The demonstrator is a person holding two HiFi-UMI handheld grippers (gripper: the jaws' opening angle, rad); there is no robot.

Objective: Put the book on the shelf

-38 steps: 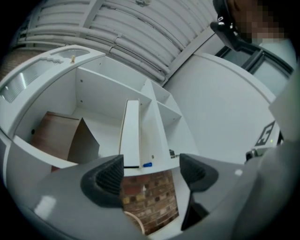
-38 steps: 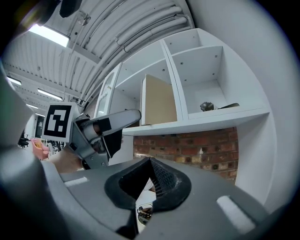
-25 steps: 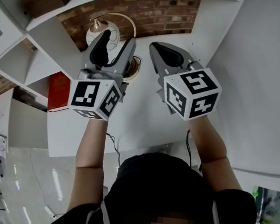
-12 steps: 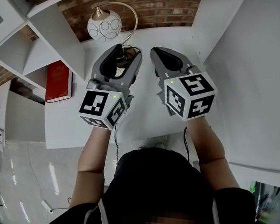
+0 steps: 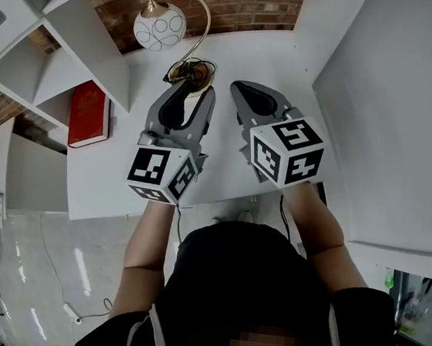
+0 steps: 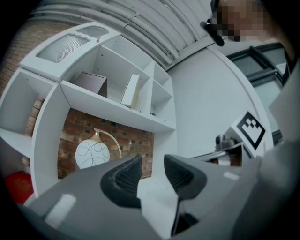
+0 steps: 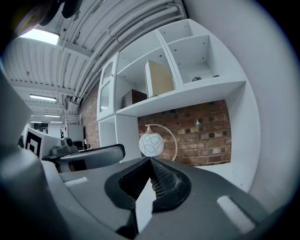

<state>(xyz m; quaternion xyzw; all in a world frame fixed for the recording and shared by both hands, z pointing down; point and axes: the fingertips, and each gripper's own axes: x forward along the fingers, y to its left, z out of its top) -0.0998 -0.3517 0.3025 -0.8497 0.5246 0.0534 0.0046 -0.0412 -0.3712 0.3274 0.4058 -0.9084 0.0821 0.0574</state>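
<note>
Hugging desk [image 5: 244,63] edge: red book [image 5: 89,115]

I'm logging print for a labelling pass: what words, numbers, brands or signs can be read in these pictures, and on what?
No readable word or number anywhere.
Left marker cube: black-and-white square code patterns only, no letters.
Right marker cube: the same, code patterns only.
Red book: any cover print is too small to read.
Lamp globe: drawn circles, no text.
</note>
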